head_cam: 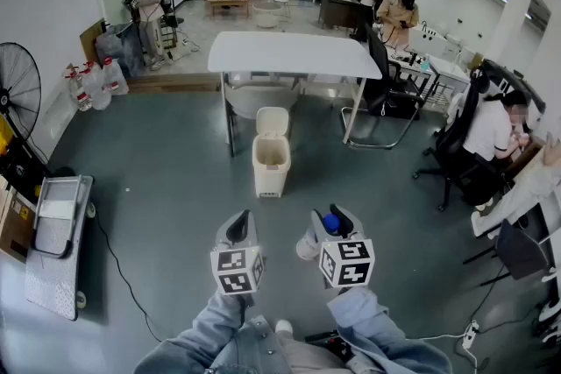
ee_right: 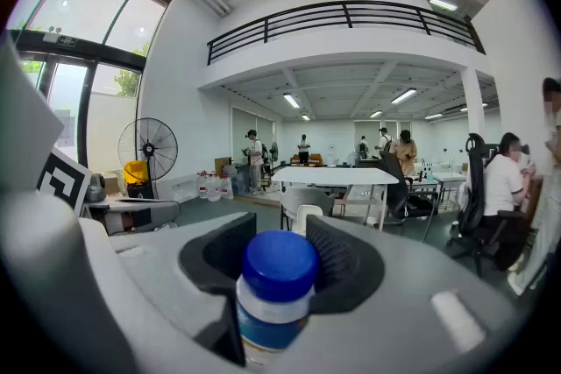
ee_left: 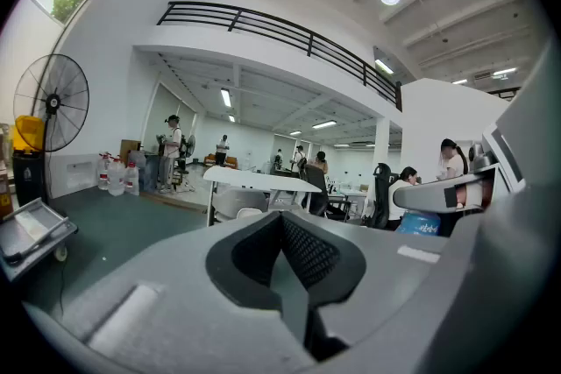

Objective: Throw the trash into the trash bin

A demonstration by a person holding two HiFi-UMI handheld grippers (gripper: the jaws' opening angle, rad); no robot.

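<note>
One blue-capped bottle (ee_right: 275, 298) in right gripper (ee_right: 280, 258)

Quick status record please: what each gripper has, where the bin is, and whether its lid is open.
left gripper: jaws together, nothing between them
right gripper: shut on a blue-capped bottle
trash bin: cream, on the floor ahead of both grippers, in front of the white table
lid: raised, opening exposed
bottle against trash bin: apart, not yet over the opening
</note>
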